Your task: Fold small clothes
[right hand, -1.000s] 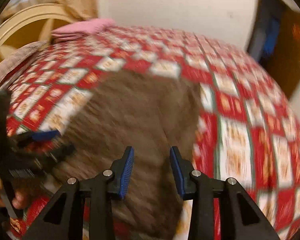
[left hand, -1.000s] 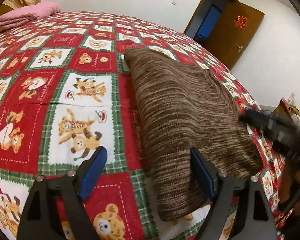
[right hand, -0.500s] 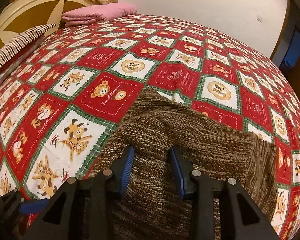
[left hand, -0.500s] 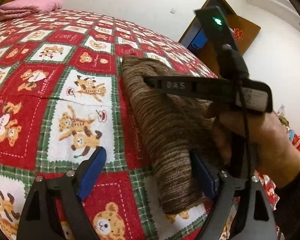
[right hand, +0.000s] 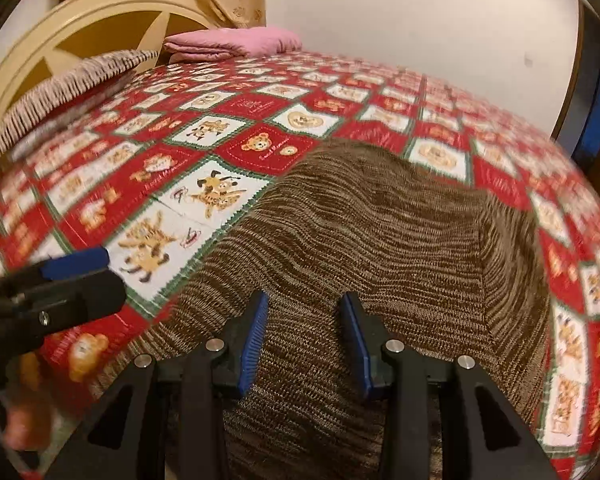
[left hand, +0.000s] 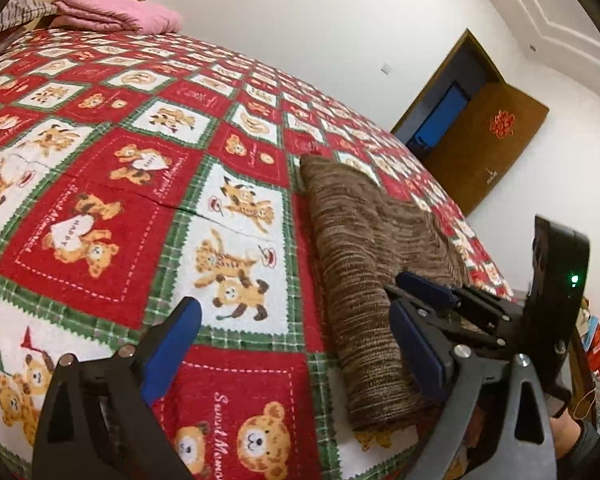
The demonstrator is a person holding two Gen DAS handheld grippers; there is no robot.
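Your left gripper hangs over the red-and-white teddy-bear patchwork bedspread, its jaws opening wide with only bedspread between them — nothing grasped. Just to its right lies the folded brown striped knit garment, flat on the bed near the edge. Your right gripper hovers low above that garment — jaws partly apart, clamping nothing.

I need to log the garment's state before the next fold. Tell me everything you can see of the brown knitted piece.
The brown knitted piece is a soft, streaky brown-and-tan knit, folded into a long thick bundle, lying flat near the edge of the bear-print bedspread. The right gripper is over its near end, pads apart.
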